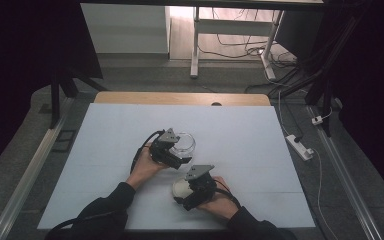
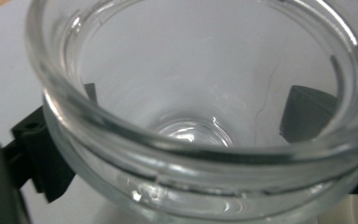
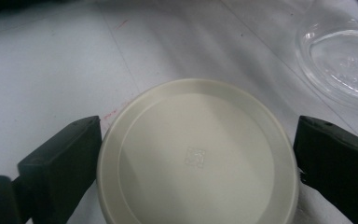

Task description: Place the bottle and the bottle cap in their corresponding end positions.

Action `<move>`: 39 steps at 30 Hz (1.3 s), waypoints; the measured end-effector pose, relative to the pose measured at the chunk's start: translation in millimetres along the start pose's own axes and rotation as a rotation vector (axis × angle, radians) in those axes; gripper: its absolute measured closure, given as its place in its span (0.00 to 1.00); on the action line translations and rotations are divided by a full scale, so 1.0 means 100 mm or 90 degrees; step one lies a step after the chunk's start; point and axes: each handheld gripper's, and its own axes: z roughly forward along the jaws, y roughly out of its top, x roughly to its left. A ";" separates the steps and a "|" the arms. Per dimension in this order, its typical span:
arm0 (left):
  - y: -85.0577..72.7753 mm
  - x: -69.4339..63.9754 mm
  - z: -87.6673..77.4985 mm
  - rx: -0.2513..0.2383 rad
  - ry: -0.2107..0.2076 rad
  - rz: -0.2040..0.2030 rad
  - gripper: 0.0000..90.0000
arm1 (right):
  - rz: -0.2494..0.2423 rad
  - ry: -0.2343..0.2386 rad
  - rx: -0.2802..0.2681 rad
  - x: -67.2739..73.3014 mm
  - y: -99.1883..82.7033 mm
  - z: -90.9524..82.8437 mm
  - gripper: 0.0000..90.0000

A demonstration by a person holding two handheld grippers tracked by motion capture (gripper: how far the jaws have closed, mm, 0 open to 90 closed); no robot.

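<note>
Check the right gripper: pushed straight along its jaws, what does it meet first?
The round cream plastic lid, already between the right gripper jaws. Beyond it lies the clear glass jar, though how far off is unclear.

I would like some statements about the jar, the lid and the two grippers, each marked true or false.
1. The left gripper has its jaws on either side of the clear glass jar. True.
2. The jar holds a dark liquid. False: it looks empty, its bottom shows through.
3. The right gripper has the cream round lid between its jaws. True.
4. The lid already sits on the jar. False: it is apart from the jar, nearer the person, over the white table cover.
5. The lid is black. False: it is cream.
</note>
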 end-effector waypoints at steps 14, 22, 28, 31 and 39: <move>-0.01 0.02 -0.15 -0.025 -0.011 -0.032 0.00 | 0.020 0.014 -0.043 -0.01 0.03 -0.10 0.00; -0.03 0.02 -0.25 -0.032 -0.019 -0.061 0.00 | 0.033 0.020 -0.058 -0.01 0.04 -0.15 0.00; -0.07 0.02 -0.34 -0.039 -0.025 -0.074 0.00 | 0.036 0.017 -0.069 -0.01 0.05 -0.20 0.00; -0.07 0.00 -0.40 -0.042 -0.024 -0.076 0.00 | 0.041 0.018 -0.075 -0.02 0.05 -0.24 0.00; -0.10 -0.05 -0.53 -0.056 -0.032 -0.089 0.00 | 0.040 0.010 -0.087 -0.03 0.05 -0.30 0.00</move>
